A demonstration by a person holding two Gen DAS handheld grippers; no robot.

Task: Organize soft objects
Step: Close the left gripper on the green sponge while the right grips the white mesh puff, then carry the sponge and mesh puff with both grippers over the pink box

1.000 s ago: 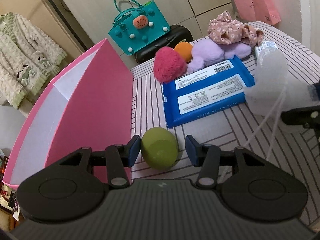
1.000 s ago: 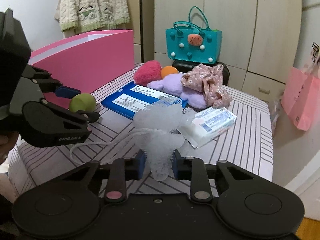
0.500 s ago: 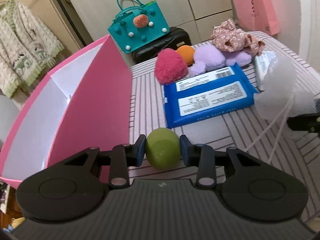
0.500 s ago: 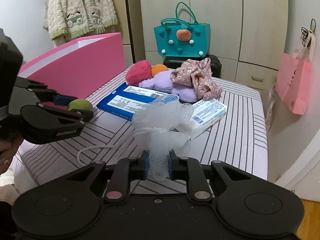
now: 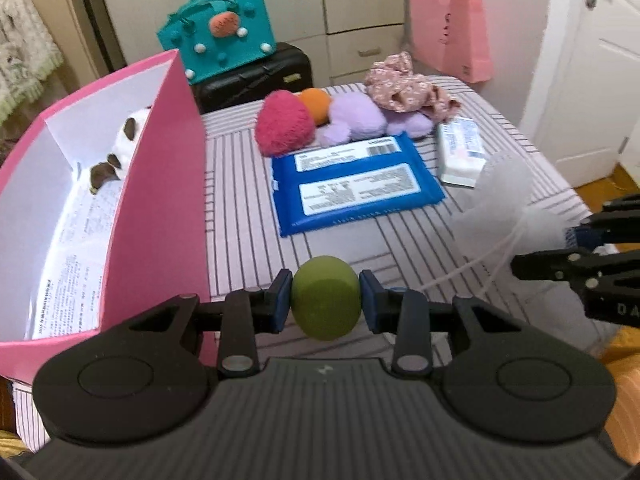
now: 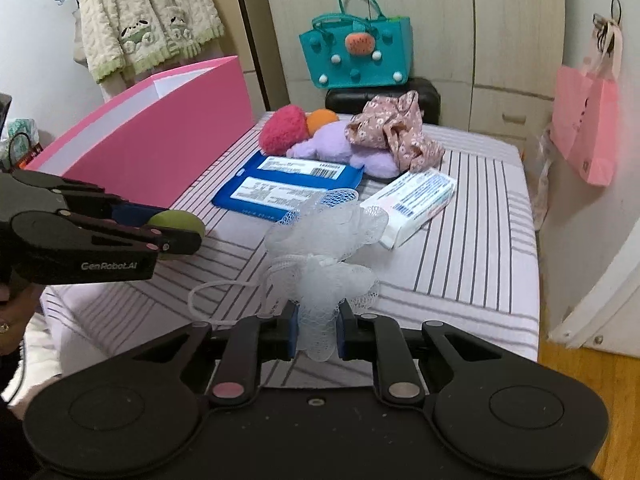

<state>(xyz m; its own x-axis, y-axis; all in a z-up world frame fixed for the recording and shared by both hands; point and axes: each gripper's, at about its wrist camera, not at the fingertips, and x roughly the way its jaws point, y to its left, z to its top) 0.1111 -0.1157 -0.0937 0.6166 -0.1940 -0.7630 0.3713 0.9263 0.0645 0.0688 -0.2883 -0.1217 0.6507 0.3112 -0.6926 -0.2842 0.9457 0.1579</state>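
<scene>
Only from the left wrist is a brown-and-white plush (image 5: pixel 120 148) seen inside the pink box (image 5: pixel 156 200). The left gripper (image 5: pixel 325 300) is held level above the striped tabletop (image 5: pixel 248 248), jaws clamped on one green ball (image 5: pixel 325 298). The right gripper (image 6: pixel 317 330) is clamped on one white mesh sponge (image 6: pixel 324 256). Two wipe packs are counted.
</scene>
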